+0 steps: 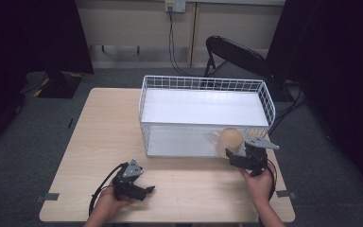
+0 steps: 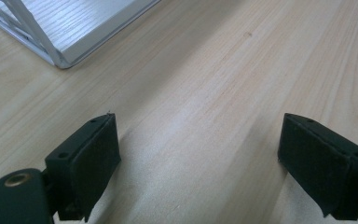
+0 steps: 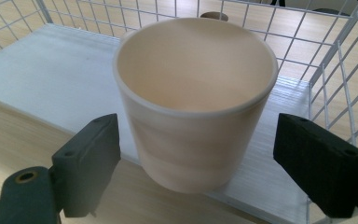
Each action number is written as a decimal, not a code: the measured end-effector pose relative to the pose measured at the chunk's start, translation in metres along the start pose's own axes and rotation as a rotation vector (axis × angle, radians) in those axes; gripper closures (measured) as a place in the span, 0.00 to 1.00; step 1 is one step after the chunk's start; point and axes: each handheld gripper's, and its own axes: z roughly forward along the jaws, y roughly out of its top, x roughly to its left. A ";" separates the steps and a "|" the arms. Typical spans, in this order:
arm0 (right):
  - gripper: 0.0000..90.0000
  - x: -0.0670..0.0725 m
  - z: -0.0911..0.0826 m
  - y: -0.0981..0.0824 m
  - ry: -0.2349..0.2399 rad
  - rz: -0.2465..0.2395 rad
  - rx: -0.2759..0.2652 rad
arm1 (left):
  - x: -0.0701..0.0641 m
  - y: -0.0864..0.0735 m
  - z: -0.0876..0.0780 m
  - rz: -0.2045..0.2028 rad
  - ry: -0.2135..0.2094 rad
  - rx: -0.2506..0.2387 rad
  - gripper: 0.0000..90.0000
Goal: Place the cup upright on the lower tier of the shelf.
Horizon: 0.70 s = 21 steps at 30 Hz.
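— At the open front of the white wire basket (image 1: 144, 106), your right gripper (image 3: 198, 163) is bracketing the beige ceramic cup (image 3: 196, 98), jaws wide, not touching, lining up a side grasp.
— And your left gripper (image 2: 198, 158) is idling wide over the pale wooden table (image 1: 99, 137).

no text, label, brand, number or sign can be read in any of the views. the cup (image 3: 196, 102), the white wire basket (image 1: 203, 83), the bench (image 1: 108, 142) and the black pads of both tools carry no legible marks; the wall outlet (image 1: 175, 5) is too small to tell.
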 end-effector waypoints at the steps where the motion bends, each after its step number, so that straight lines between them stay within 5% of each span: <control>1: 0.16 0.000 0.001 0.000 0.002 -0.003 0.000 | 0.000 0.000 0.000 0.000 0.000 0.000 0.13; 21: 0.18 0.004 0.010 -0.001 -0.016 -0.018 0.007 | 0.000 0.000 0.000 0.000 0.000 0.000 0.13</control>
